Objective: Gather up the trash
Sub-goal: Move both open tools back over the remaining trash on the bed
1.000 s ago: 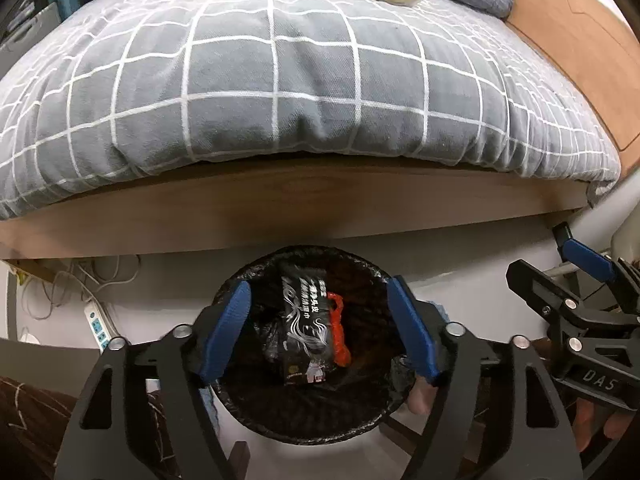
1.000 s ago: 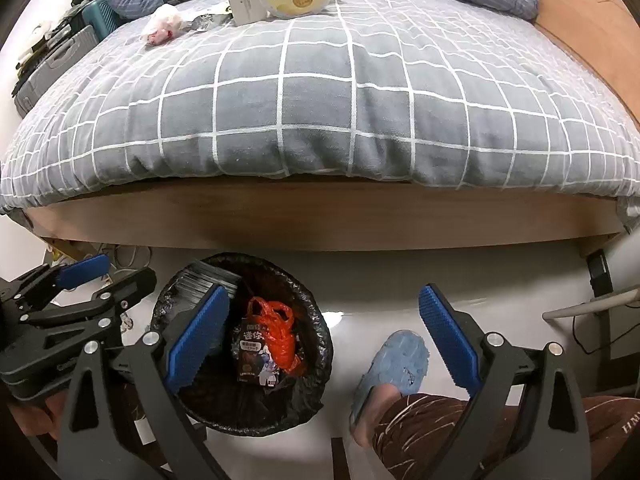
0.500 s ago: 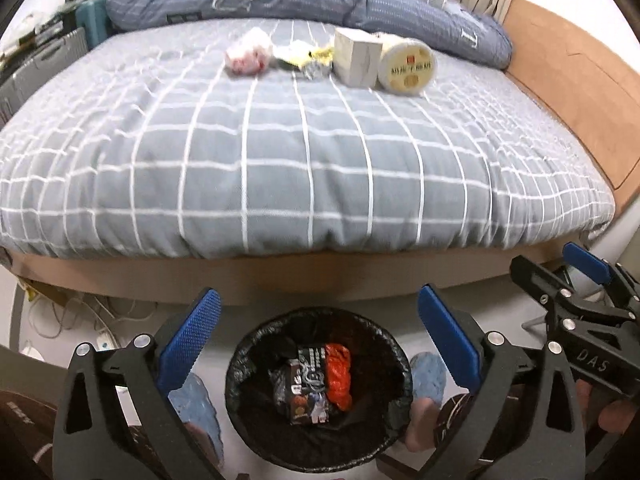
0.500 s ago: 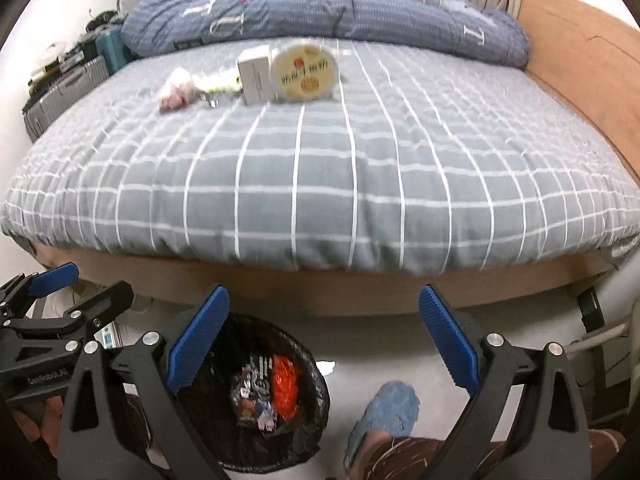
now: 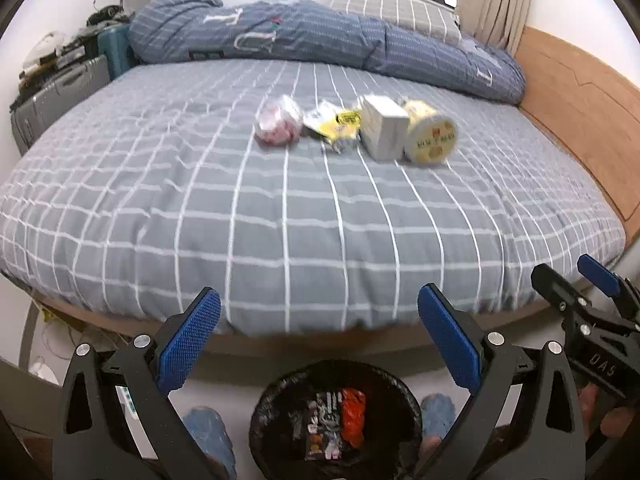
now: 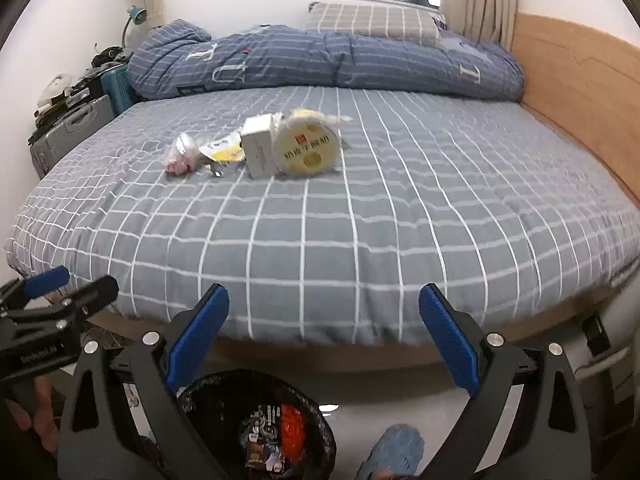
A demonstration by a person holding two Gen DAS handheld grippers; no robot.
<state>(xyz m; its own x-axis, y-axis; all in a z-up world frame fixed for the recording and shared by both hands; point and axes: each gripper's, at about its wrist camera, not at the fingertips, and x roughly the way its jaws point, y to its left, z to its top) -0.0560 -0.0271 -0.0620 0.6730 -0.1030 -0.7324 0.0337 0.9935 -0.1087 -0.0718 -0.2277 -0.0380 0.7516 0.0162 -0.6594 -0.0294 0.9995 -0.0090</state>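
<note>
Trash lies in a row on the grey checked bed [image 5: 280,208]: a pink-and-clear crumpled wrapper [image 5: 279,126], a yellow packet [image 5: 334,123], a white box [image 5: 383,127] and a round yellow tub [image 5: 430,136]. The right wrist view shows the same wrapper [image 6: 182,156], box [image 6: 260,150] and tub [image 6: 306,148]. On the floor below stands a black-lined bin [image 5: 280,412] holding a dark packet [image 5: 326,426] and an orange wrapper [image 5: 353,410]. My left gripper [image 5: 318,338] is open and empty above the bin. My right gripper [image 6: 323,338] is open and empty too.
A blue quilt [image 5: 320,36] and a checked pillow [image 5: 396,10] lie at the bed's far end. A wooden headboard [image 5: 580,112] runs along the right. Suitcases [image 5: 60,92] stand at the left. Blue slippers [image 5: 212,436] flank the bin on the floor.
Both grippers have risen and tilted up from the bin toward the bed top. The left jaws spread wider after leaving the dark packet in the bin.
</note>
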